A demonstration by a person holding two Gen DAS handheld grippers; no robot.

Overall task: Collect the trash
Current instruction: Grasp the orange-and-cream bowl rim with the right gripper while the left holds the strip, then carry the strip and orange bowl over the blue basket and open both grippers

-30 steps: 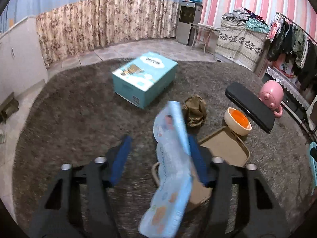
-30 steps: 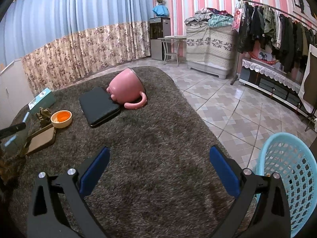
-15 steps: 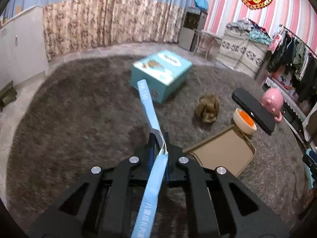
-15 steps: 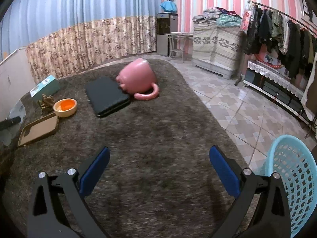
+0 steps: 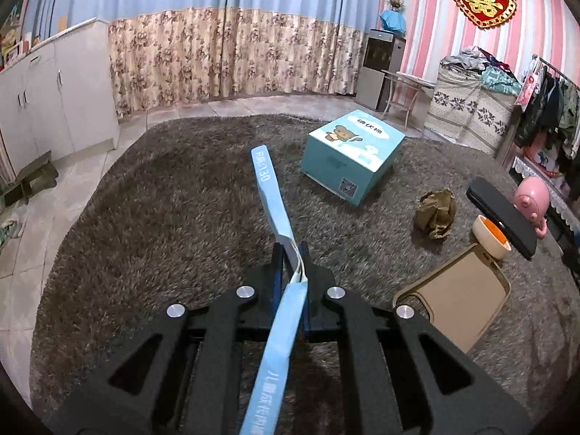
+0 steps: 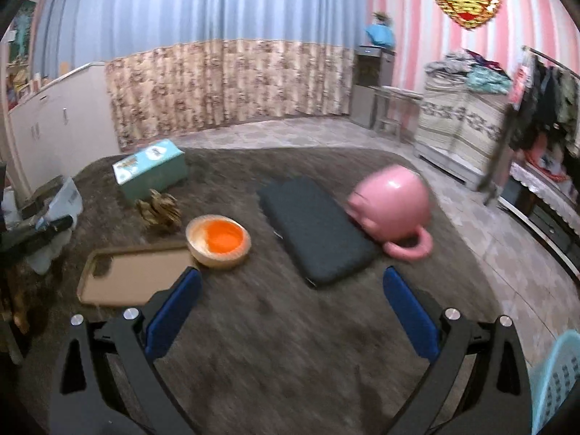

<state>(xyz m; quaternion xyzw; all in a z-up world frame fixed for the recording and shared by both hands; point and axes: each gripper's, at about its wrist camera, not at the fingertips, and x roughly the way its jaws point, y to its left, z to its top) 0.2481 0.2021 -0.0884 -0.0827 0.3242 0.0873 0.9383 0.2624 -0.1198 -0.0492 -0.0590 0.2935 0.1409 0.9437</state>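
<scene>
Trash is what the left gripper [image 5: 290, 253] holds: its fingers [image 5: 277, 264] are squeezed tight on a thin, flat, light blue wrapper [image 5: 270, 188], seen from its edge in the left wrist view. The wrapper sticks out ahead of the fingers and also hangs back toward the camera, so the hold is near its middle. It looks very light and floppy, like soft plastic, and it may be a bit slippery, so I think a firm pinch near the middle is a good way to carry it without it sliding out. More trash sits on the dark shaggy rug [image 5: 174, 195]: a brown crumpled paper ball [image 5: 436, 212] lies just beside a teal box [image 5: 352, 156]. That ball looks light and squashy and should be easy to pinch from two sides. The right gripper [image 6: 290, 304] has its fingers [image 6: 173, 308] spread wide and holds nothing. It hangs over the rug near a bowl [image 6: 218, 241] with orange inside, a flat brown tray [image 6: 134, 277], a black pad [image 6: 317, 232] and a pink mug [image 6: 393, 210] lying on its side. A blue basket [image 6: 556, 380] peeks in at the corner; I guess the trash goes there.
</scene>
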